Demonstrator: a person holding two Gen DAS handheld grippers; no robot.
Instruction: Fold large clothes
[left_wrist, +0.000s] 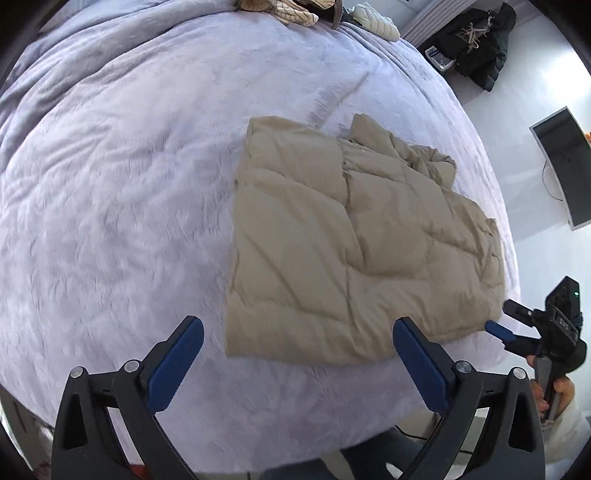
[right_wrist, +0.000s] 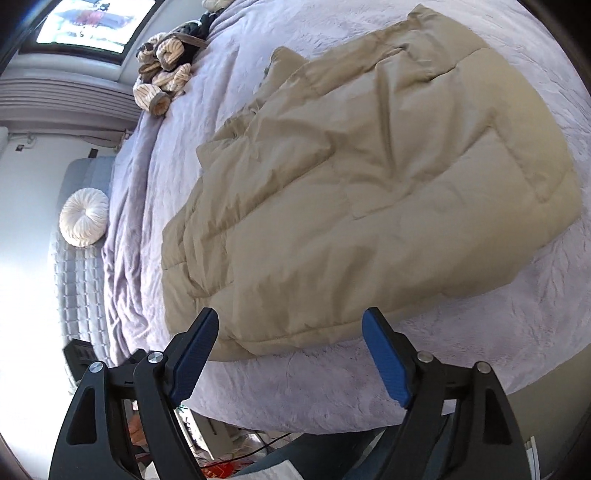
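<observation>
Left wrist view: beige padded jacket (left_wrist: 354, 243) lies partly folded on the bed (left_wrist: 110, 221); left gripper (left_wrist: 299, 365) and right gripper (right_wrist: 290, 354) hover empty, jaws wide. Next likely regrasps the near hem for another fold.

A bedroom: bed (left_wrist: 129, 184) with lavender blanket, cushion (right_wrist: 84, 217).

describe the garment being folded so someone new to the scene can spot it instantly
Find the bed covered by a pale lilac plush blanket, which fills most of both wrist views. On it, near the edge closest to the person, lies a tan quilted puffer jacket, folded into a rough rectangle. It is the only tan item lying flat; the other clothes are striped and piled at the far end.
</observation>
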